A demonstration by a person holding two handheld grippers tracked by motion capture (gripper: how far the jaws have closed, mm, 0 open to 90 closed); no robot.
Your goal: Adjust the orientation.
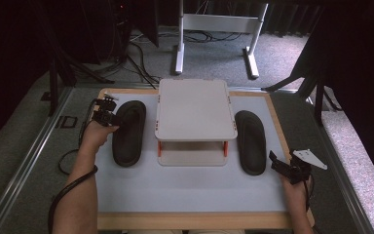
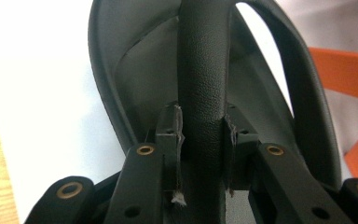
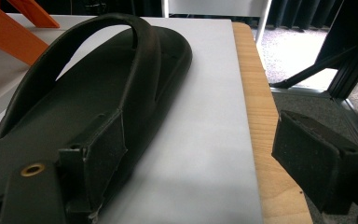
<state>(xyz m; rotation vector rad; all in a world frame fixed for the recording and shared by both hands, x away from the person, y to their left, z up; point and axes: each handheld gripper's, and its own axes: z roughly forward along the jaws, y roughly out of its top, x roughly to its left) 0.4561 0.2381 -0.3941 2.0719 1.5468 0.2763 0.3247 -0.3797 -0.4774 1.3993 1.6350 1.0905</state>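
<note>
A black flip-flop sandal (image 1: 129,132) lies on the white mat left of the rack, toe toward the far side. My left gripper (image 1: 113,122) is at its outer edge. In the left gripper view the jaws of my left gripper (image 2: 203,140) are shut on the sandal's black strap (image 2: 203,70), pads pressed against both sides of it, with the footbed (image 2: 135,70) below. A second black sandal (image 1: 251,141) lies right of the rack. My right gripper (image 1: 276,163) stands open beside its heel, near the mat's right edge. The right gripper view has this sandal (image 3: 74,102) just left of the open jaws of my right gripper (image 3: 205,158).
A white two-tier rack (image 1: 195,109) with orange posts stands mid-table between the sandals. The white mat (image 1: 185,190) has a wooden border (image 1: 195,220). A white desk frame (image 1: 216,29) and cables sit on the floor beyond the table.
</note>
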